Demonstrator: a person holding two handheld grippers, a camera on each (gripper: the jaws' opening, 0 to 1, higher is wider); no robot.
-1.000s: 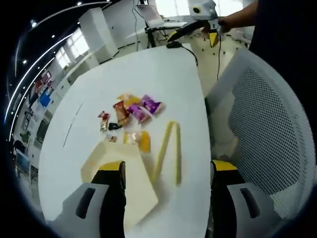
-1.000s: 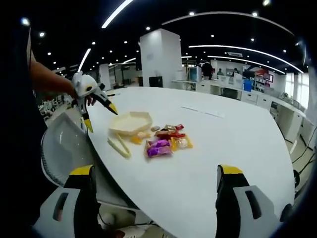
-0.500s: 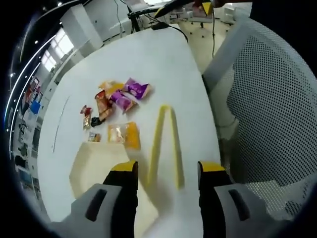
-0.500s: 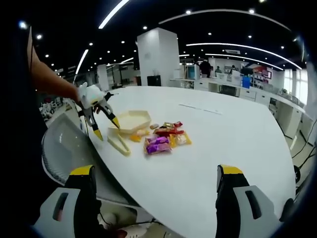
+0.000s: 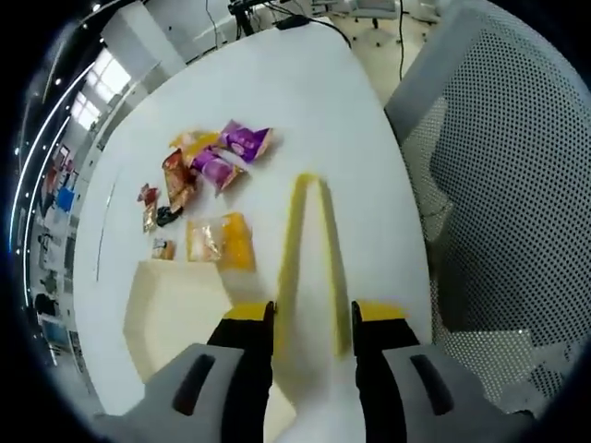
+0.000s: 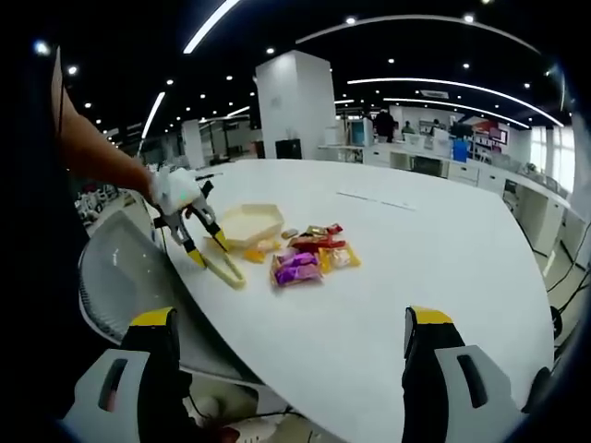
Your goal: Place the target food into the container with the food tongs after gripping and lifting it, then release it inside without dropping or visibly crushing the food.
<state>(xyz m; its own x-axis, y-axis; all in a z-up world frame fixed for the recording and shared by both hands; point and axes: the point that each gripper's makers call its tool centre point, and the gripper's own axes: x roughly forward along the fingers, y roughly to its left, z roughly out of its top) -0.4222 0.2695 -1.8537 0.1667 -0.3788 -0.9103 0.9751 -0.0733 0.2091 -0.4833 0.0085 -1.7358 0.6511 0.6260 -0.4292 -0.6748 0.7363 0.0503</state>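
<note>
Yellow food tongs (image 5: 309, 249) lie on the white table (image 5: 305, 101), their two arms running toward me. My left gripper (image 5: 312, 318) is open, its yellow-tipped jaws standing close on either side of the tongs' near ends; contact is not clear. A cream angular container (image 5: 175, 309) sits just left of it. Several snack packets lie beyond, among them a purple one (image 5: 245, 140) and an orange one (image 5: 220, 242). In the right gripper view the left gripper (image 6: 209, 253) hovers over the tongs (image 6: 224, 268) beside the container (image 6: 247, 224). My right gripper (image 6: 291, 369) is wide open near the table's edge, holding nothing.
A grey mesh chair (image 5: 499, 185) stands against the table edge right beside the tongs, also visible as the chair (image 6: 120, 277) under the person's arm (image 6: 92, 152). A dark cable (image 5: 305, 20) lies at the far end. Office desks fill the background.
The left gripper has come down over the tongs and its jaws have narrowed around their ends. The right gripper has held still.
</note>
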